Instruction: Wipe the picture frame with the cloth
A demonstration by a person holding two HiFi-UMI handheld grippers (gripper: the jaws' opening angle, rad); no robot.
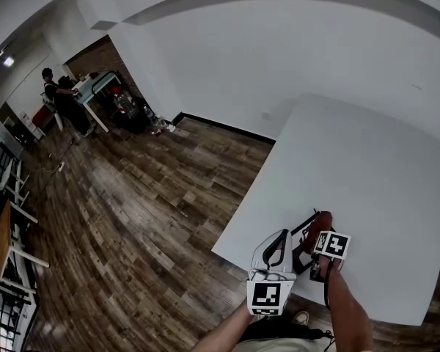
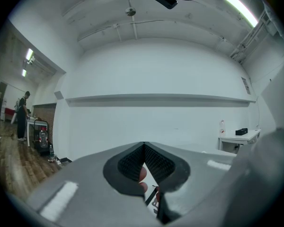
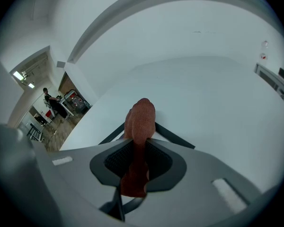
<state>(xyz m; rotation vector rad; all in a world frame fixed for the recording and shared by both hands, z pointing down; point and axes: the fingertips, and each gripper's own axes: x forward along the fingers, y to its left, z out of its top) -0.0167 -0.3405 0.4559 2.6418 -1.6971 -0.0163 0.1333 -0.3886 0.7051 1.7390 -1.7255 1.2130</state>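
A red-brown cloth (image 3: 141, 119) is pinched between the jaws of my right gripper (image 3: 138, 148), which is shut on it. Its bunched end sticks out past the jaws, over a thin black picture frame (image 3: 175, 136) lying on the white table (image 3: 217, 93). In the head view the cloth (image 1: 321, 222) and frame (image 1: 302, 228) lie near the table's near left corner, under the right gripper (image 1: 315, 240). My left gripper (image 1: 281, 235) hovers just left of them, tilted upward. In its own view the left gripper (image 2: 144, 145) has its jaws meeting at the tip, facing a white wall; a dark frame edge (image 2: 152, 196) shows below.
The white table (image 1: 352, 160) stretches away to the right; its left edge drops to a wooden floor (image 1: 132, 211). Far left, a person (image 1: 59, 97) stands by a white desk (image 1: 95, 86) with clutter. Chairs (image 1: 7, 240) line the left side. A small side table (image 2: 236, 136) holds a bottle.
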